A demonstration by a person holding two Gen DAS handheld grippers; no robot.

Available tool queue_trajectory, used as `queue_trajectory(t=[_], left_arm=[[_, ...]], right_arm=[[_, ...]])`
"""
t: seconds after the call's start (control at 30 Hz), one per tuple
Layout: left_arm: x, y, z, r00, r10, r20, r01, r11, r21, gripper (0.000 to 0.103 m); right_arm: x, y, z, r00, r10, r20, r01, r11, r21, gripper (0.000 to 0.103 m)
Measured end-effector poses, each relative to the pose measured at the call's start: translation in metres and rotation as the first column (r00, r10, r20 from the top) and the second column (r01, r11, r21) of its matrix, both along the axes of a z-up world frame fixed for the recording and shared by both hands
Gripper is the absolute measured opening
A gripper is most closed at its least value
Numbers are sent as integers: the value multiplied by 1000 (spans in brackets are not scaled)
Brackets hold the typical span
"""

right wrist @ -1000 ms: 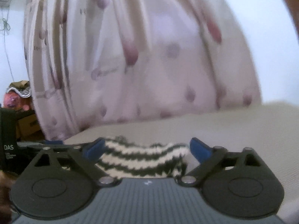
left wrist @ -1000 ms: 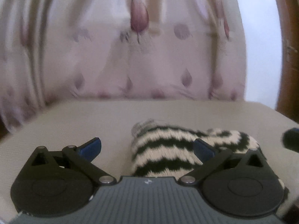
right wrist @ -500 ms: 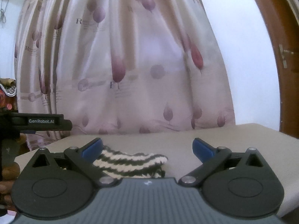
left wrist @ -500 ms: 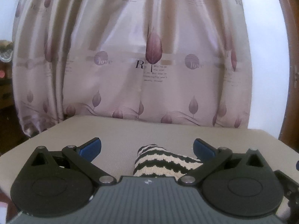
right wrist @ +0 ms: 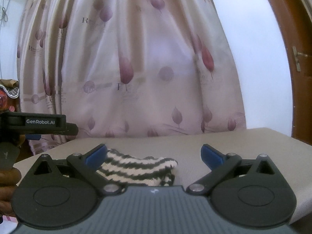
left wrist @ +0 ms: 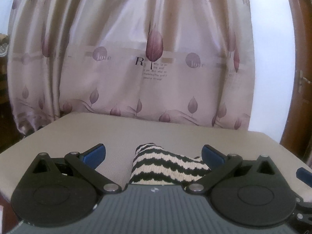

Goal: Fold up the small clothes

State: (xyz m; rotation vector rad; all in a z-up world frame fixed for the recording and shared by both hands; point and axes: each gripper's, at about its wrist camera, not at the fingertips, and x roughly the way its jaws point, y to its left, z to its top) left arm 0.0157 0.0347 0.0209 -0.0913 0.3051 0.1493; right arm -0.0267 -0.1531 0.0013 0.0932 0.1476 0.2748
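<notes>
two hand-held grippers in view, both w/ jaws spread wide & nothing between them. left hand-held gripper [left wrist: 153,154] hangs just above the table [left wrist: 81,128], blue fingertips [left wrist: 93,154] well apart; black linkage arms & grey ribbed body fill the bottom of its view. right hand-held gripper [right wrist: 153,154] same state, blue pads [right wrist: 211,157] apart, not touching cloth.

striped knit garment [left wrist: 167,167], black & cream wavy bands, lies on the table already bunched/folded over. in left wrist view it sits right of centre in the gap between the fingers, running under the right finger, near edge hidden behind the gripper body. in right wrist view the same garment [right wrist: 136,167] sits left of centre, partly behind the left finger, its far end tapering toward the middle of the gap; a folded-under layer shows at its near right edge.

table is covered in beige ribbed fabric. right gripper's blue tip pokes in at the right edge of the left view; in the right view the left gripper's black housing reads "GenRobot.AI", w/ part of the person's hand [right wrist: 9,177] below it.

behind the table: pale pink curtain [left wrist: 152,58] w/ purple leaf prints & some text, white wall [right wrist: 263,58], brown wooden door frame [right wrist: 300,78] w/ a latch. clutter at far left, too small to tell.
</notes>
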Motion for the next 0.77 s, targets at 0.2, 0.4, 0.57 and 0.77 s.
queue_trajectory(t=[0.2,0.4,0.57,0.77], left_arm=[[1,-2,-6,999,-16,-32,17,1000,18,103],[6,-8,-17,997,-26,-73,29,999,39,103],[6,-14,-23,999,-15,-47,20,996,91,103],[8,-14,-25,998,-11,-63,17,995,94,103]], right_arm=[[1,1,-1,1000,8,-14,-8,1000,-8,103],[1,3,-3,1000,1,-28,-2,1000,-12,103],[1,3,-3,1000,-1,-31,0,1000,-13,103],[1,4,-3,999,-15,-29,14,1000,-23,103]])
